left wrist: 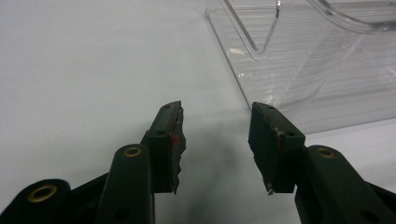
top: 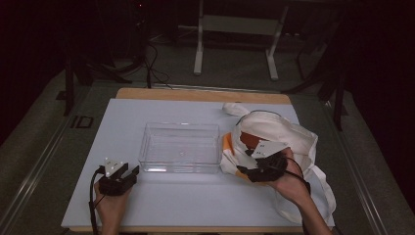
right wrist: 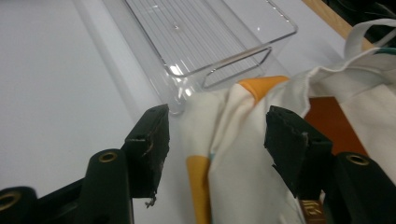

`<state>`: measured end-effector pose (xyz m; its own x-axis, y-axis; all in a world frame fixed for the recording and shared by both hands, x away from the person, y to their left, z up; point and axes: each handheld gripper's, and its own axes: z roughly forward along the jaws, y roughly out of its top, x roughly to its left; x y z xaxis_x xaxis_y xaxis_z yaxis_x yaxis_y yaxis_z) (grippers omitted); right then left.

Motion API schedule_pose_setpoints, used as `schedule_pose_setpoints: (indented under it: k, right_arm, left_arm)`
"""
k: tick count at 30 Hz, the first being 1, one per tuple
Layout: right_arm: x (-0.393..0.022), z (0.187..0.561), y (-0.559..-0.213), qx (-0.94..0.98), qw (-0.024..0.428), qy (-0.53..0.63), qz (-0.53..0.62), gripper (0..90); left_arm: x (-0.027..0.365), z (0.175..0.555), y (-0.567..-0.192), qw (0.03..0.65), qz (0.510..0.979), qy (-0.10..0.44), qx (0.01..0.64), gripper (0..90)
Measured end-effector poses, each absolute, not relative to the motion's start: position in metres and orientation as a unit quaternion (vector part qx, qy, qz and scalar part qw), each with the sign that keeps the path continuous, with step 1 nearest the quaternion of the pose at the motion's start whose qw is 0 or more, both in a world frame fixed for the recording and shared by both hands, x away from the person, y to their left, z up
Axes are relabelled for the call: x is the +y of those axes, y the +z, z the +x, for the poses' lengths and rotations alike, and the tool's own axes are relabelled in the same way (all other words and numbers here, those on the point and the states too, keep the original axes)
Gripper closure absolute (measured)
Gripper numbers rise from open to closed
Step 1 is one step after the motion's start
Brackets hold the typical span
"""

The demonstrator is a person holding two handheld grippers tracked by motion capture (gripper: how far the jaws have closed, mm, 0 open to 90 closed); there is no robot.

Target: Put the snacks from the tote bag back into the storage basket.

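Looking down from the high view, the left gripper (top: 131, 172) rested on the white table (top: 112, 122) near the clear bin (top: 180, 147); the right gripper (top: 243, 169) sat at the cream tote bag (top: 288, 137), right of the bin; left gripper view: jaws wide apart, nothing between, bin (left wrist: 327, 70) just ahead; right gripper view: jaws apart astride a bag fold (right wrist: 233, 154), pads not pressing it.

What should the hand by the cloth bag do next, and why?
Probably close the right gripper on the tote bag: its jaws stand open with the bag's folded edge between them, not pinched. The clear bin sits right beside it, apparently nothing in it.
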<state>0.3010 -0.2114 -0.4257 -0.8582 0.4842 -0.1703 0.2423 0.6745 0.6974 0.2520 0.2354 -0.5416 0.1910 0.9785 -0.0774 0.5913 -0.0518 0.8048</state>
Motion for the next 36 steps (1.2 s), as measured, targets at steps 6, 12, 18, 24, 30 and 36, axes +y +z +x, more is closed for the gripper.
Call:
schedule_pose_setpoints:
  k: [6,12,18,24,30,36]
  right_arm:
    - [-0.218,0.307,-0.421,0.897,0.176,0.348,0.207,40.1]
    - [-0.227,0.313,-0.416,0.893,0.183,0.350,0.215,38.9]
    - [-0.232,0.317,-0.412,0.894,0.195,0.339,0.217,38.2]
    - [-0.239,0.320,-0.409,0.893,0.200,0.334,0.224,38.1]
    - [-0.246,0.325,-0.407,0.892,0.203,0.330,0.233,38.0]
    - [-0.253,0.330,-0.405,0.893,0.207,0.322,0.238,37.9]
  left_arm:
    - [0.235,0.252,-0.542,0.371,0.677,0.261,0.580,55.1]
    - [0.235,0.252,-0.542,0.372,0.676,0.261,0.581,55.1]
    - [0.235,0.252,-0.542,0.371,0.676,0.260,0.581,55.1]
    - [0.236,0.252,-0.542,0.371,0.676,0.260,0.581,55.1]
    - [0.235,0.252,-0.542,0.371,0.676,0.261,0.581,54.9]
    - [0.235,0.252,-0.542,0.371,0.676,0.260,0.581,54.6]
